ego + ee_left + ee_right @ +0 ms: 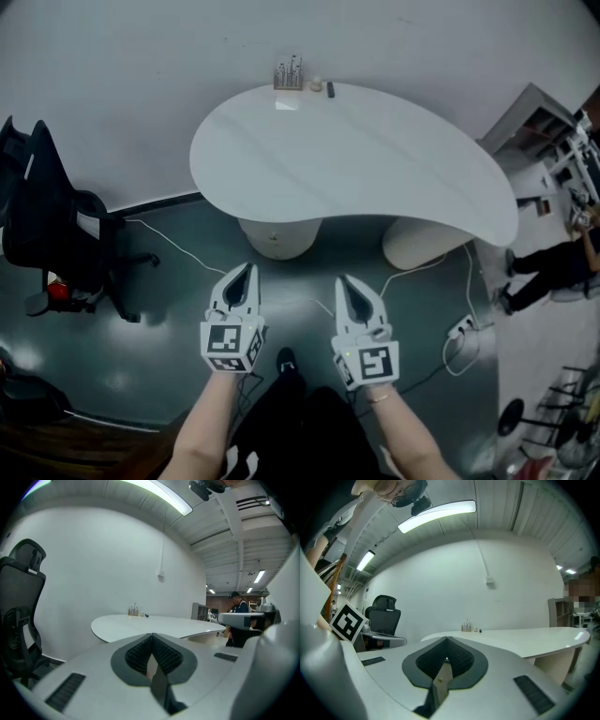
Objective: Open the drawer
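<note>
No drawer shows plainly in any view. A white curved table (356, 159) stands ahead on two round pedestals (277, 236). My left gripper (246, 268) and right gripper (343, 279) hang side by side over the dark floor, short of the table's near edge and pointing toward it. Both are shut with nothing between the jaws. In the left gripper view the left gripper (151, 634) has its tips meeting in a point, with the table (154, 623) beyond. The right gripper view shows the right gripper (446, 638) closed the same way, facing the table (520, 637).
A black office chair (56, 220) stands at the left. A small holder (289, 75) sits at the table's far edge. White cables and a power strip (461, 328) lie on the floor. A person (553, 267) and shelving (548, 131) are at the right.
</note>
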Tool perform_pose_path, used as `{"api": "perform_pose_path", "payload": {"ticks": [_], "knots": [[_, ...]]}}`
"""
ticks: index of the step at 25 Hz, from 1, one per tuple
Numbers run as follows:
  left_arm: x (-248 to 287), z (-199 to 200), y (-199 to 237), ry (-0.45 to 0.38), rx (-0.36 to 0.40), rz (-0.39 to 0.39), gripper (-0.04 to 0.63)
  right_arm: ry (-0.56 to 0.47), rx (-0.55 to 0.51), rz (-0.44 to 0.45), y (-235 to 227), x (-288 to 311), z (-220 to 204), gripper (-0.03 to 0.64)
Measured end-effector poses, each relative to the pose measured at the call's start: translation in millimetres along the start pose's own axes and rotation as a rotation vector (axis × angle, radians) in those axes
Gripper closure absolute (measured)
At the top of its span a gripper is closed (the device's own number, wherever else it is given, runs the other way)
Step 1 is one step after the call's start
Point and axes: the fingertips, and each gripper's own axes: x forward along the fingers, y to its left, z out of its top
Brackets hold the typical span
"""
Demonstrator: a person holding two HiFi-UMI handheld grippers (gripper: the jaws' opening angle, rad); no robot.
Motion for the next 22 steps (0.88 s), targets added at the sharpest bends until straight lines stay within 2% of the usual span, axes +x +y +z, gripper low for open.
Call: {"api": "perform_pose_path", "payload": {"ticks": [4,14,18,22], "knots": [[19.0,-12.8,7.3,0.022,0.003,-0.002,0.59,-0.001,0.015,-0.003,-2.5,12.3,-5.3,0.614],[68.9,-78.2,21.6,0.113,-0.006,0.051,0.491,0.045,0.027,0.029,-10.2,30.3,-43.7,0.614],[86.1,-107.7,24.6,0.151,0.006,0.076,0.474,0.042,0.029,0.048,-13.6,31.6,-60.9,0.614],[104.4,-133.9,23.6,0.149,0.037,0.087,0.465,0.037,0.021,0.06,-21.0,29.5,-85.3,0.614]]}}
